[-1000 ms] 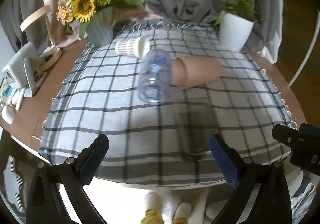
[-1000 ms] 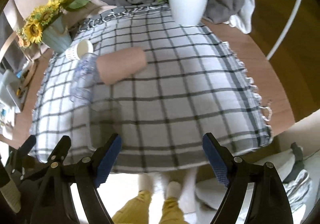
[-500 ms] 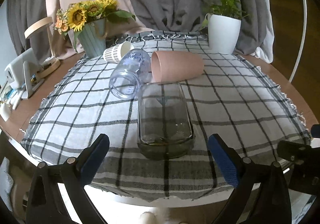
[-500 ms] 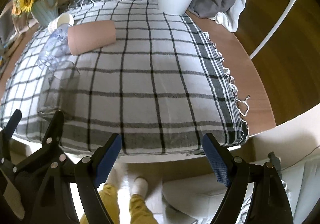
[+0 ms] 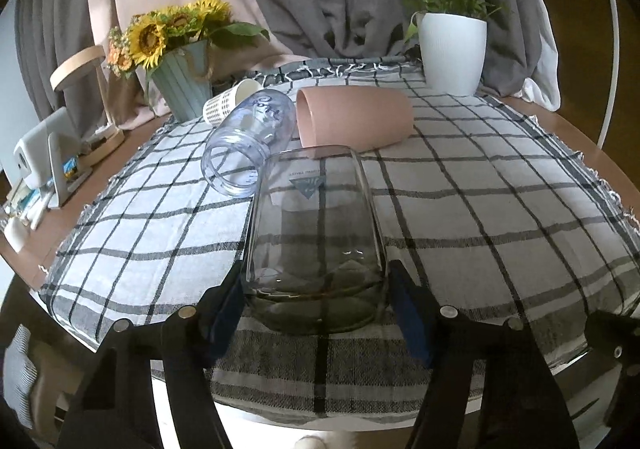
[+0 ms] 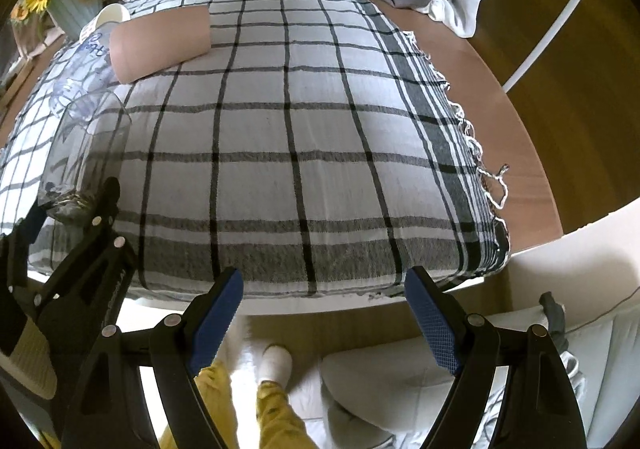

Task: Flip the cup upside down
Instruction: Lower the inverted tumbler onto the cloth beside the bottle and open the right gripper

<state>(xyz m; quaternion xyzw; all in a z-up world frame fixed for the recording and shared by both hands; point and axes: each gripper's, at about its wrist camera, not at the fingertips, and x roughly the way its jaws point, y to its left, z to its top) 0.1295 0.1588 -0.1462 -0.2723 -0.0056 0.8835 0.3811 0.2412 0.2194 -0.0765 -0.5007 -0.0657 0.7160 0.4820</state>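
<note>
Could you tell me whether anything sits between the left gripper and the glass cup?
Nothing visible does: the left gripper already has its pads on either side of the cup base. The bottle lies behind it.

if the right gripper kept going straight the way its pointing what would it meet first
Probably the plaid tablecloth: the right gripper is open, empty, off the table's near edge, aimed at bare cloth. The pink cup lies far off to the left. Depth is unclear.

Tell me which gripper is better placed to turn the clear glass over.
Left. The left gripper has its fingers on both sides of the clear glass base, while the right gripper hangs open off the table edge.
</note>
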